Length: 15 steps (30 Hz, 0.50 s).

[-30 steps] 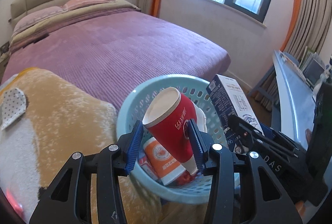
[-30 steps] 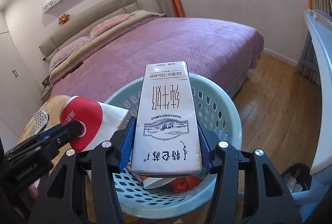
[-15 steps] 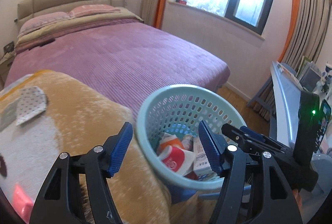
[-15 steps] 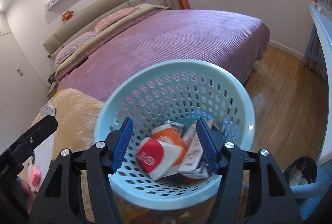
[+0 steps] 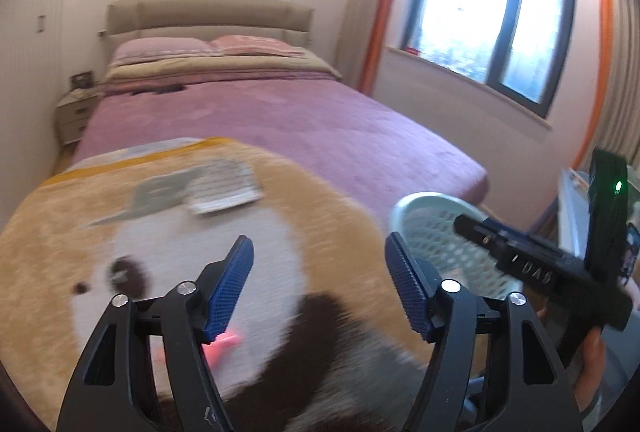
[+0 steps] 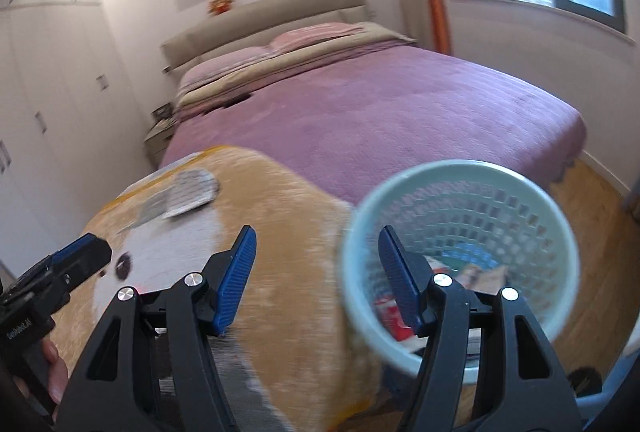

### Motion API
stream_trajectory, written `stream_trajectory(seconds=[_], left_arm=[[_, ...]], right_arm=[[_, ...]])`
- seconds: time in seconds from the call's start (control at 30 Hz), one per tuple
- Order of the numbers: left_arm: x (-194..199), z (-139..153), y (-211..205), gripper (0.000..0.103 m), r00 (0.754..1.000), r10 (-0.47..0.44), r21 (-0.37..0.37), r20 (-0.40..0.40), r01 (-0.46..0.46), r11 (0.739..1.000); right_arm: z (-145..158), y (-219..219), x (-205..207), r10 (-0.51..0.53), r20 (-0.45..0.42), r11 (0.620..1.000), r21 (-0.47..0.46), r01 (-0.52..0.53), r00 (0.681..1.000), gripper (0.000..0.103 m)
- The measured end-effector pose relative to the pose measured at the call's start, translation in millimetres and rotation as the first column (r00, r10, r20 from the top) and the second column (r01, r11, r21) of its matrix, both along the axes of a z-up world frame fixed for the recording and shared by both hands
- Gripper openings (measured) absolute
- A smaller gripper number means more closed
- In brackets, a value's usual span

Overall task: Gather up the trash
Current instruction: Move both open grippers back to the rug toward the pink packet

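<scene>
A pale blue perforated trash basket (image 6: 460,187) stands beside the orange and white plush blanket (image 6: 280,199); it also shows in the left wrist view (image 5: 432,232). Inside it lie a red paper cup (image 6: 394,318) and cartons (image 6: 480,272). A dotted flat wrapper (image 5: 222,187) lies on the blanket (image 5: 100,224), also in the right wrist view (image 6: 188,193). A small pink item (image 5: 226,344) lies blurred under my left gripper. My left gripper (image 5: 318,264) is open and empty over the blanket. My right gripper (image 6: 316,258) is open and empty at the basket's left rim.
A bed with a purple cover (image 5: 280,111) fills the room behind. A nightstand (image 5: 74,111) stands at its far left. Wooden floor (image 6: 592,203) lies right of the basket. A window (image 5: 496,31) is at the right. White wardrobes (image 6: 40,111) line the left wall.
Both grippers let go of the red cup and the milk carton, which now lie in the basket. Both have pulled back and swung left toward the blanket, jaws open.
</scene>
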State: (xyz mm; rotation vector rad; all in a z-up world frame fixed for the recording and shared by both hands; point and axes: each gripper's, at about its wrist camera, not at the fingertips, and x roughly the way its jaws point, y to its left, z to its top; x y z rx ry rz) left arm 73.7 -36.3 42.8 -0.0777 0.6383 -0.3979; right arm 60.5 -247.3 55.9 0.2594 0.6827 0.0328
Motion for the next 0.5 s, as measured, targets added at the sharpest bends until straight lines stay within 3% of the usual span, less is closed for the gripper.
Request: stream_trajectory(seconds=[0.2,0.5], left_arm=[[-5.6,-23.1,53.3,0.077,0.996,0.065,0.036,-0.061,-0.063,0.997],[-0.6,-66.5,70.8,0.075,0.984,0.027,0.107,-0.175,-0.008,0.994]], right_arm=[[0.6,51.3,20.9,0.111,-0.005,0.993,-0.025,-0.111,0.994,0.06],[-5.0,107.0,70.6,0.253,-0.05,0.967,-0.023,-0.254,0.966,0.06]])
